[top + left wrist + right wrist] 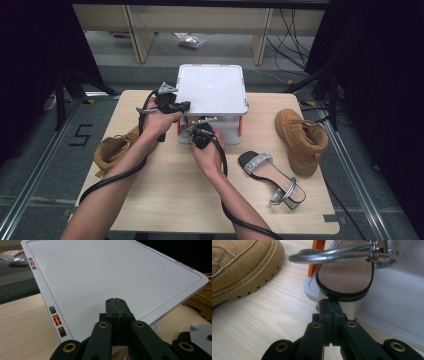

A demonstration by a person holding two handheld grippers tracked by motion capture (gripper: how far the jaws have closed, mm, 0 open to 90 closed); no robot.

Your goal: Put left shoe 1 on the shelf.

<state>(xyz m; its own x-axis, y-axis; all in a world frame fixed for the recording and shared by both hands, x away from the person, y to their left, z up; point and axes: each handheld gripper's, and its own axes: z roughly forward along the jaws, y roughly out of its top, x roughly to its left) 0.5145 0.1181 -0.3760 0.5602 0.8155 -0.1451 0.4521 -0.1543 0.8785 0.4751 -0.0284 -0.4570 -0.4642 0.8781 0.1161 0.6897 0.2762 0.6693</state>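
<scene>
Both grippers are up at the white box, so here's how I read it. Left gripper hovers over the near corner of the box lid, jaws pressed together with nothing between them. Right gripper is down low on the table, jaws also together and empty, its tips right at the silver block heel of the sandal. I can't tell if they touch it. The sandal stands against the box's front wall, beside the orange latch, with its silver strap looping over the top and a tan boot off to one side. My guess is the sandal is the thing to pick up, and closed jaws won't do that. I'd ease the right gripper back slightly, spread the jaws, then come in level so one pad lands on each side of the heel block. That block is the firmest part; the strap is thin and would likely swing or slip. I'd avoid pushing forward, since the sandal could tip against the wall or wedge under the latch. The left gripper should stay off the lid so the box isn't nudged. The second sandal lies well apart, on the table's right side, ready for later.
</scene>
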